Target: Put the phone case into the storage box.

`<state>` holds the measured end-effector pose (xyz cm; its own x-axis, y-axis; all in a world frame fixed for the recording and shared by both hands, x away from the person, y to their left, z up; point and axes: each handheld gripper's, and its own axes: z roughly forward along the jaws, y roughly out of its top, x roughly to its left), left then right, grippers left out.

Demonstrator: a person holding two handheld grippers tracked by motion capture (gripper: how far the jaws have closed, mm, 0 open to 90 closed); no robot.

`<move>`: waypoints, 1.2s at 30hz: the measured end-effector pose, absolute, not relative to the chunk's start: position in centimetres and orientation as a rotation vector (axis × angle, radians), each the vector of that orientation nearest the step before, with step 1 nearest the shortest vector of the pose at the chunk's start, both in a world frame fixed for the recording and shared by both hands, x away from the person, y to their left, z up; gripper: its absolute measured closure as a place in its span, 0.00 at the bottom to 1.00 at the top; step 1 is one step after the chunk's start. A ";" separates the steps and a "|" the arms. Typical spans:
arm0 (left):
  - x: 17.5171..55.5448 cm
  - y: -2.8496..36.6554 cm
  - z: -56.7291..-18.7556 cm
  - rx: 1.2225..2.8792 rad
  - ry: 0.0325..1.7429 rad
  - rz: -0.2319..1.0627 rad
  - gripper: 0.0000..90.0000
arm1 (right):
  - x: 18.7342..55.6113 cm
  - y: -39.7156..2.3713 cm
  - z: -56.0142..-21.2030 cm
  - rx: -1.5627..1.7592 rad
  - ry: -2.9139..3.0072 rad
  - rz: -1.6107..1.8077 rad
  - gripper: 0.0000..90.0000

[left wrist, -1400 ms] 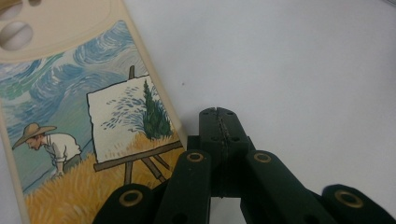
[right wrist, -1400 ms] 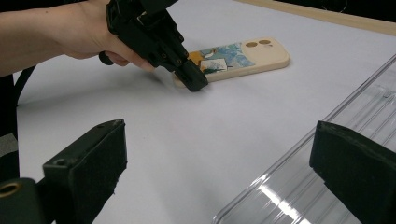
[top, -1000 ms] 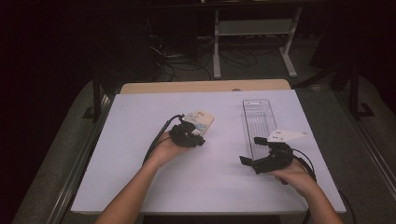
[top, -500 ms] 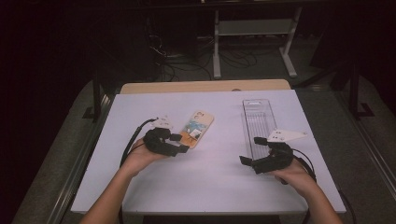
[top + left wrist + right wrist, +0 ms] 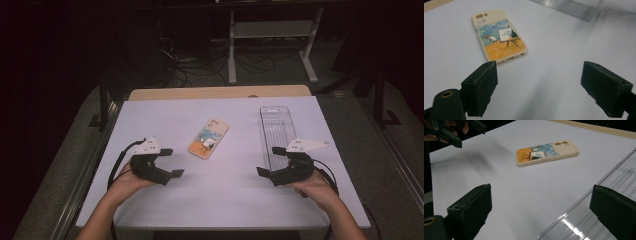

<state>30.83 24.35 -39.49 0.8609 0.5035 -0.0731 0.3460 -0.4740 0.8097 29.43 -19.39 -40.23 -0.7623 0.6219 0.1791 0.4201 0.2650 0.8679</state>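
- The white rectangular table top carries everything else.
- The long clear plastic tray lies on the right side, running from near to far.
- The right gripper rests at the tray's near end, jaws spread and empty.
- The left gripper sits near the left edge; its jaws have just been opening and stand wide with nothing between them.
- The cream phone case with a painted picture lies flat at mid-table, apart from both grippers.

A white table with a wooden far edge stands in a dark room. Beyond it, a pale metal stand and what seem tangled cables lie on grey floor.
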 end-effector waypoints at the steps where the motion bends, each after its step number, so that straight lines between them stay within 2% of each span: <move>1: 30.6 24.5 -39.7 2.109 0.616 0.218 0.12 | 29.4 -19.4 -40.2 0.977 2.334 1.503 0.04; 5: 30.0 24.7 -40.1 2.084 0.633 0.213 0.01 | 29.4 -19.3 -40.2 0.982 2.335 1.500 0.04; 7: 29.6 25.0 -40.3 2.082 0.648 0.222 0.00 | 29.3 -19.3 -40.2 0.979 2.335 1.499 0.04; 18: 28.9 25.8 -41.0 2.061 0.669 0.211 0.00 | 29.3 -19.3 -40.2 0.978 2.335 1.495 0.04; 36: 30.0 24.9 -40.4 2.101 0.709 0.226 0.00 | 29.4 -19.3 -40.2 0.981 2.337 1.493 0.04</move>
